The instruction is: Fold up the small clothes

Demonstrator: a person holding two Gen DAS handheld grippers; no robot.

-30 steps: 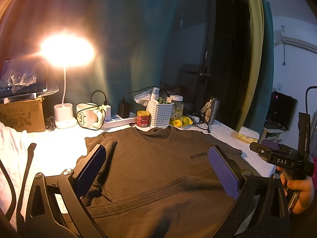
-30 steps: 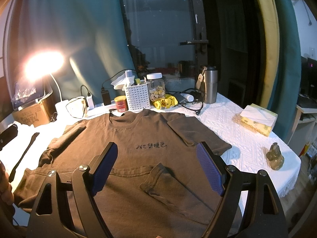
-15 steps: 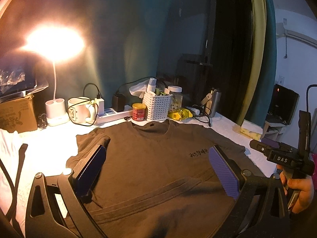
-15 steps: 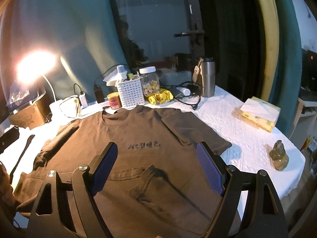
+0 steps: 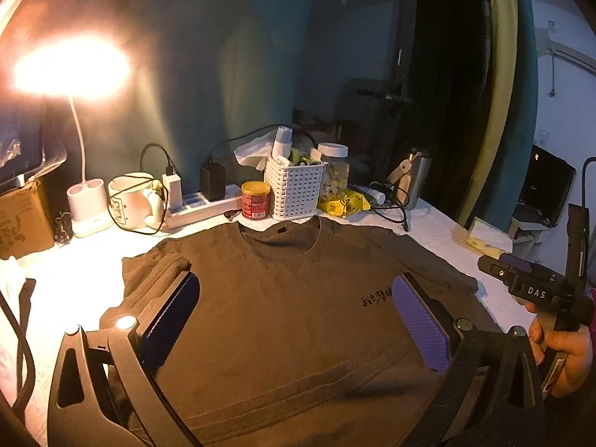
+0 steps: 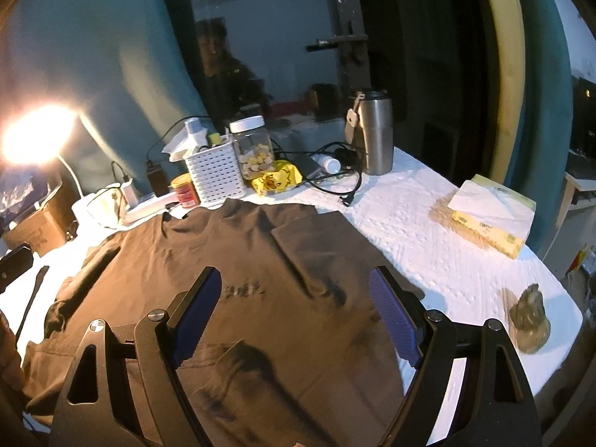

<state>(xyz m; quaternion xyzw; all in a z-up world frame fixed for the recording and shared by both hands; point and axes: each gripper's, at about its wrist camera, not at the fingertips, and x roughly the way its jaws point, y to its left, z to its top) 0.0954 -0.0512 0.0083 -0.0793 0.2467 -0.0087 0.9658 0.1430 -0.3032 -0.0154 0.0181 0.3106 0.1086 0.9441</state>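
The brown T-shirt lay spread front-up across the white-covered surface, collar toward the clutter at frame top, w/ its bottom part already doubled up near frame bottom. Left gripper hovered over the chest, fingers wide apart, nothing held; right gripper likewise, fingers spread & empty above the shirt's right half. Judged step: side folds. Best approach prob. to pinch the sleeve edge at upper centre-right of the right view, grab both layers, lift low, carry inward evenly so no wrinkles drag.
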